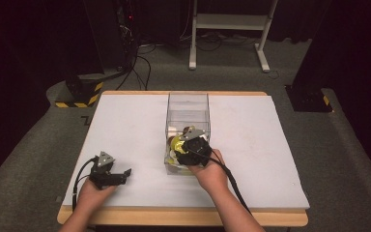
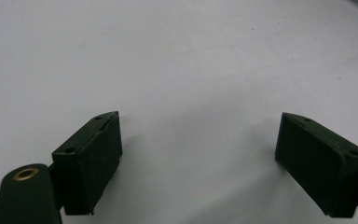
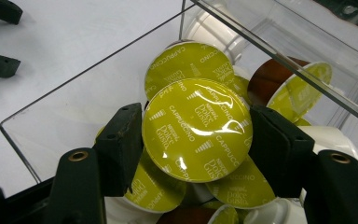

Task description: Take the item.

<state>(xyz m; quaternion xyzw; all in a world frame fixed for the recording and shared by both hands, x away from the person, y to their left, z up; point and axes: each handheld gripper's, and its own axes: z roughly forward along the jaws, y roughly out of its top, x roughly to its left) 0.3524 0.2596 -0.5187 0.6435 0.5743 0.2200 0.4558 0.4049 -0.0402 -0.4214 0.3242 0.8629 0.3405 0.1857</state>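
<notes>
A clear plastic box (image 1: 187, 104) stands in the middle of the white table and holds several coffee capsules with yellow-green "Cappuccino" lids. My right gripper (image 1: 189, 145) reaches into its near end, shut on one capsule (image 3: 196, 129), whose lid faces the camera between the two black jaws. More capsules (image 3: 186, 63) lie under and behind it, one brown-sided (image 3: 279, 84). My left gripper (image 1: 118, 175) rests low over the bare table at the front left, open, with nothing between its pads (image 2: 91, 158).
The white foam mat (image 1: 251, 140) covers most of the wooden table. Beyond the far edge are a white desk frame (image 1: 232, 29), cables and black stands with yellow-black striped bases (image 1: 79, 94) on grey carpet.
</notes>
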